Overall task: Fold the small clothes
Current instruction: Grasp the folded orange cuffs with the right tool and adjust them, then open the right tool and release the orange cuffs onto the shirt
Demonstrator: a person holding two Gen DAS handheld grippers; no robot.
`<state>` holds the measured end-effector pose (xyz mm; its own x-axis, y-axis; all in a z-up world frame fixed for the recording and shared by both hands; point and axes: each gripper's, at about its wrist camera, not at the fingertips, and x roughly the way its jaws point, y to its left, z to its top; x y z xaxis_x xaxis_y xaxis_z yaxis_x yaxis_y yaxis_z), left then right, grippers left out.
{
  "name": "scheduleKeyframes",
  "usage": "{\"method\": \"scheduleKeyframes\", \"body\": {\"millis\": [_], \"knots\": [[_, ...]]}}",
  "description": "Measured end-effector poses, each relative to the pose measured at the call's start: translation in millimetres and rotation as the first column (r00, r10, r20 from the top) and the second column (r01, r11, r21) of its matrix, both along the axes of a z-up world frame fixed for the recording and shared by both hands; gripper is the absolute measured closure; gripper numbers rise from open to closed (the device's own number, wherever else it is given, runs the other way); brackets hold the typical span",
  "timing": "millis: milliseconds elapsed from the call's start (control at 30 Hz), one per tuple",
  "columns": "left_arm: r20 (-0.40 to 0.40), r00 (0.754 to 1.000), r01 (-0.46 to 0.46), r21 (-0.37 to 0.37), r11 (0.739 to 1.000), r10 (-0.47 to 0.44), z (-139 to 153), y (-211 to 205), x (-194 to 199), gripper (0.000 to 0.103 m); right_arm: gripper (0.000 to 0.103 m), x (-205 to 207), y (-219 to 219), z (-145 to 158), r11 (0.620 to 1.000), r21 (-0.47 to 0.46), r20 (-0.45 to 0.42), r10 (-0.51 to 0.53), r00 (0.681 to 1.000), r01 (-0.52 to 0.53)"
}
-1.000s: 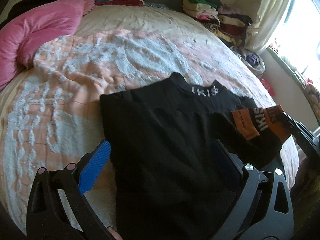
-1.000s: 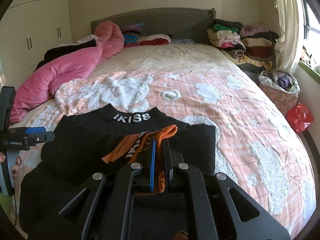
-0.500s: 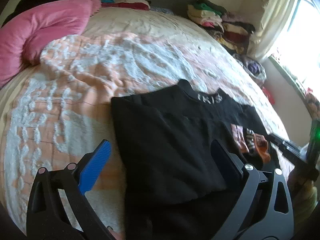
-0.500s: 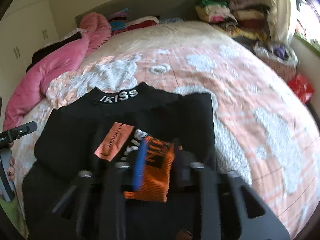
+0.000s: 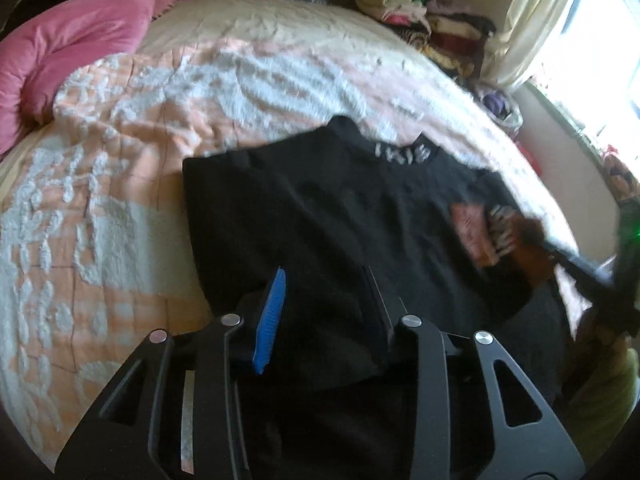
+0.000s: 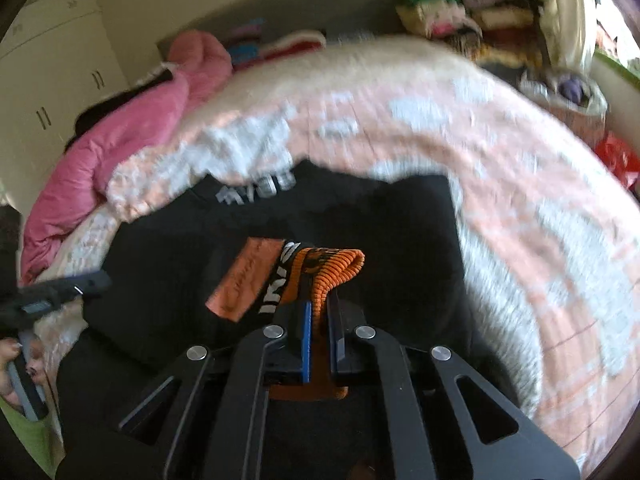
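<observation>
A black top (image 5: 340,216) with white collar lettering lies flat on the bed, also seen from the right wrist as the black top (image 6: 400,240). Its orange ribbed cuff (image 6: 336,268) with a black lettered band stands up between the pads of my right gripper (image 6: 320,308), which is shut on it. My left gripper (image 5: 326,304) hangs low over the top's near left part. Its jaws are closing with black cloth between them, and a gap still shows. The right gripper (image 5: 580,268) appears blurred at the top's right edge in the left wrist view.
A pink duvet (image 5: 68,52) is heaped at the bed's far left. Stacks of folded clothes (image 5: 424,28) sit at the far right by a curtain and window. The peach and white bedspread (image 5: 120,200) stretches left of the top. White wardrobes (image 6: 52,80) stand beyond.
The left jaws have narrowed from wide open to a small gap over the cloth. The right gripper loosened on the orange cuff, then shut on it again and sank slightly.
</observation>
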<state>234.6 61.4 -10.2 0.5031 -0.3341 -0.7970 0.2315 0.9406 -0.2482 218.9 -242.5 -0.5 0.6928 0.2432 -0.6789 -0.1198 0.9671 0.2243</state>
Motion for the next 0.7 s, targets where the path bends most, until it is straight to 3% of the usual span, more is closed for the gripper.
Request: {"method": "scheduleKeyframes", "body": {"millis": [133, 333, 400, 467, 700], "knots": [[-0.025, 1.000, -0.004, 0.014, 1.000, 0.005, -9.8, 1.0, 1.8, 0.073, 0.098, 1.5, -3.3, 10.0, 0.998, -0.052, 0.032, -0.017, 0.999, 0.019], [-0.025, 1.000, 0.001, 0.027, 1.000, -0.001, -10.2, 0.1, 0.2, 0.073, 0.096, 13.1, -4.1, -18.9, 0.997, -0.070, -0.077, -0.041, 0.996, 0.036], [-0.025, 1.000, 0.000, 0.025, 1.000, 0.000, -10.0, 0.2, 0.5, 0.073, 0.089, 12.5, -3.4, -25.4, 0.996, -0.083, -0.100, -0.049, 0.994, 0.041], [-0.023, 1.000, -0.002, 0.027, 1.000, 0.002, -9.5, 0.1, 0.5, 0.073, 0.074, 10.1, -6.3, -26.4, 0.996, -0.069, -0.105, -0.062, 0.993, 0.055], [0.005, 1.000, 0.017, 0.014, 1.000, -0.017, 2.1, -5.2, -11.9, 0.073, 0.058, -13.8, -4.0, -4.7, 0.997, -0.044, -0.020, -0.071, 0.997, 0.070]]}}
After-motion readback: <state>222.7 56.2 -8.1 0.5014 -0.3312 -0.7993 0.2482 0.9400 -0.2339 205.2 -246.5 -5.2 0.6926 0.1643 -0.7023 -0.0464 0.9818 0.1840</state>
